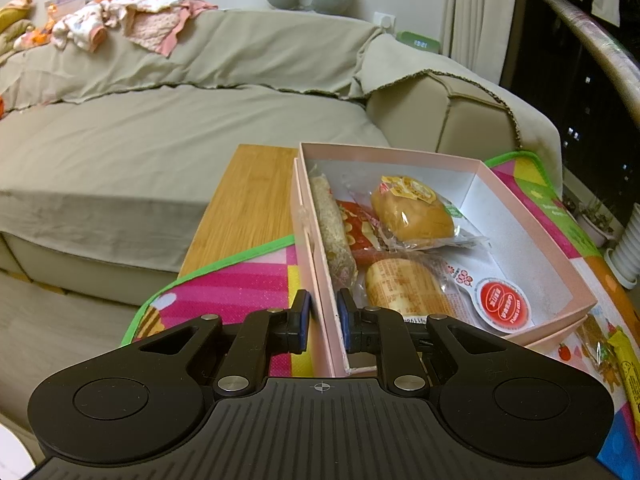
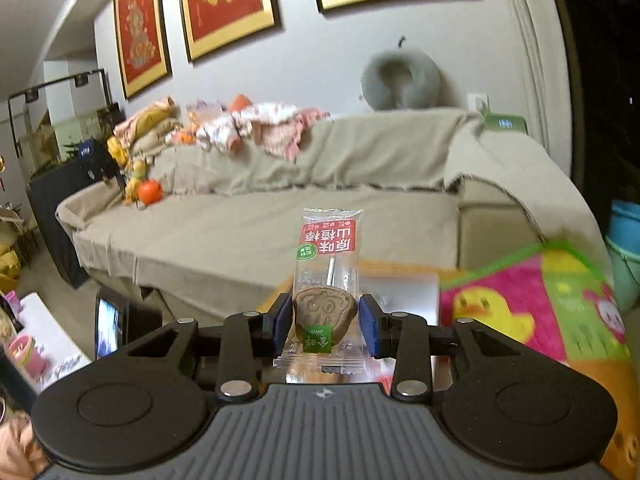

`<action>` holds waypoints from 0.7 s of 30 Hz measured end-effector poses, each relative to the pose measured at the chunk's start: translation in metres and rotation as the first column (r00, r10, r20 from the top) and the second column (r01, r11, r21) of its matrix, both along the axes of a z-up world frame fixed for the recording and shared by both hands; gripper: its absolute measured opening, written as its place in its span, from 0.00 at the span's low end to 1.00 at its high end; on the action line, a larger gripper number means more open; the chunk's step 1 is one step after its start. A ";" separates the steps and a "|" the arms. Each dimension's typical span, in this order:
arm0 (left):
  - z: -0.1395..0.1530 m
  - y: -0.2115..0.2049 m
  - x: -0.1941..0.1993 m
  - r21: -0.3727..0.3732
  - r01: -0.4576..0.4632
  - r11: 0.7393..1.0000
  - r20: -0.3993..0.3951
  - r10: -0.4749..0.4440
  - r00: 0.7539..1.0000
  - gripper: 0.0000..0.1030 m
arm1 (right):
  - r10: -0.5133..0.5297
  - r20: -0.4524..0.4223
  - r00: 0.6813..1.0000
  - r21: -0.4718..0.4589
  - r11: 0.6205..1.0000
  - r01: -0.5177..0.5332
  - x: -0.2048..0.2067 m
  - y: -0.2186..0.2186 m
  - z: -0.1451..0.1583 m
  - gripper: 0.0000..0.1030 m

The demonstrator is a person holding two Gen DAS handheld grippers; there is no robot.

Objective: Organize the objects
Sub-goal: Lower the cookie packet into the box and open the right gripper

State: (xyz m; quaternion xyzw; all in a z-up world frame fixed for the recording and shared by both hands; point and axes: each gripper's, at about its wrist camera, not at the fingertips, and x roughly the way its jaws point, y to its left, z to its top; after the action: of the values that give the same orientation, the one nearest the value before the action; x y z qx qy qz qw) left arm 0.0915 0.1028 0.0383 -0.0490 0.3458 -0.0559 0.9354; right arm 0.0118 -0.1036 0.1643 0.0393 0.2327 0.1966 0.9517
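Fingers of the left gripper (image 1: 323, 320) pinch the pink cardboard box's (image 1: 520, 216) wall at six o'clock, steadying it; right gripper (image 2: 325, 322) clamps a clear-wrapped brown lollipop (image 2: 326, 308), raised, presumably for boxing.

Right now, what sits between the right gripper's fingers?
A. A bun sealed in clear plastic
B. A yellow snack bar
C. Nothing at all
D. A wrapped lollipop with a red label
D. In the right wrist view the right gripper holds a wrapped lollipop: a brown disc on a white stick inside a clear wrapper with a red label, raised in front of the sofa.
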 end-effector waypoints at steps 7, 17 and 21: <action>-0.001 0.000 0.001 0.000 0.002 1.000 0.002 -0.002 1.000 0.17 | -0.041 -0.028 0.999 -0.055 0.998 0.039 0.015 0.006 -0.022 0.55; -0.001 0.000 0.001 0.003 0.004 1.000 0.000 -0.004 1.000 0.17 | -0.150 -0.163 0.975 -0.174 0.977 0.122 -0.017 -0.040 -0.078 0.63; -0.001 0.000 0.001 0.005 0.005 1.000 -0.001 -0.005 1.000 0.17 | -0.222 -0.180 0.958 -0.266 0.949 0.170 -0.035 -0.054 -0.099 0.68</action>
State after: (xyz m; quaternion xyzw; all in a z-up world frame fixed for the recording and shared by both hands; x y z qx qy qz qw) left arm 0.0928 0.1030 0.0368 -0.0457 0.3464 -0.0571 0.9352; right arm -0.0230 -0.1572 0.0655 -0.0362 0.3485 0.0647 0.9344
